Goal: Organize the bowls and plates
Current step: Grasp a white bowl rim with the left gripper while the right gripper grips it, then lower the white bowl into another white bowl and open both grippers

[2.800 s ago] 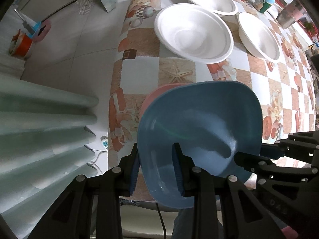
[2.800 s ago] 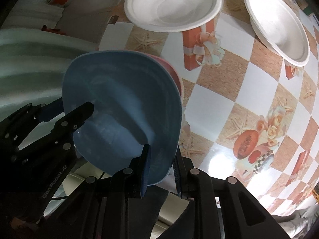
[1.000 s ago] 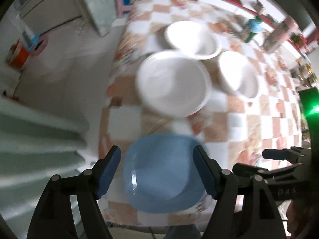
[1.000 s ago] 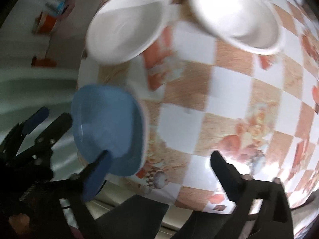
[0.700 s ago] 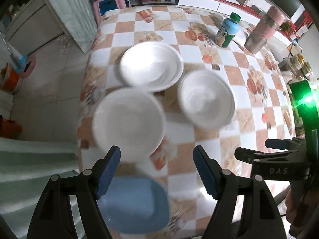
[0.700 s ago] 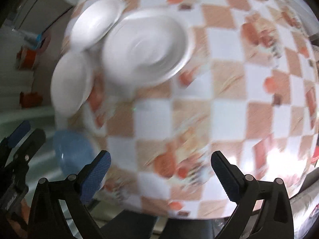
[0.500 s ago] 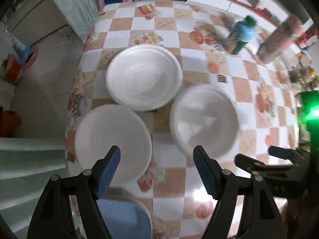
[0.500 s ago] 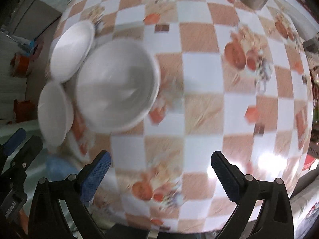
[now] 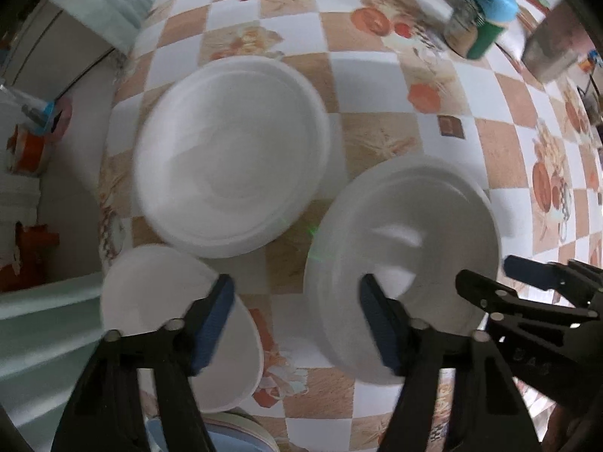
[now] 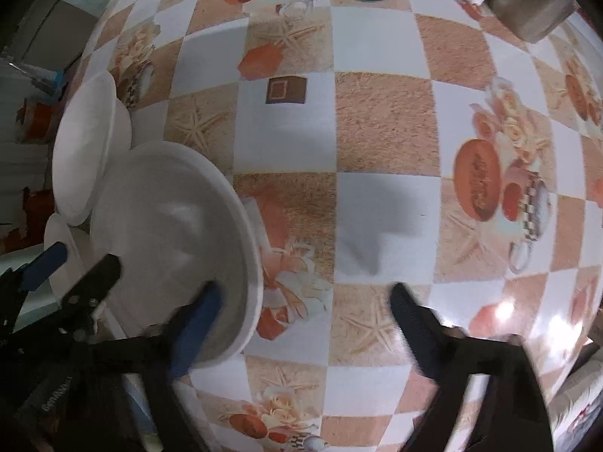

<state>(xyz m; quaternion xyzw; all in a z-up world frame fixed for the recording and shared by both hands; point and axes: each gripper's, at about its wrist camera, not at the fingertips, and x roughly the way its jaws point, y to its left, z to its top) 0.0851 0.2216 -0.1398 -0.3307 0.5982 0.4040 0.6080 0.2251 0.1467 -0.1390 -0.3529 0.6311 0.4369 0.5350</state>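
Three round white foam bowls sit close together on the orange-and-white checked tablecloth (image 9: 377,30): one far (image 9: 233,158), one near-left (image 9: 166,301), one right (image 9: 403,248). The left gripper (image 9: 296,324) and right gripper (image 10: 301,324) both hang above with jaws spread wide, holding nothing.

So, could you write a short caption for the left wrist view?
Open left gripper above three white bowls on a checkered tablecloth, right gripper alongside.
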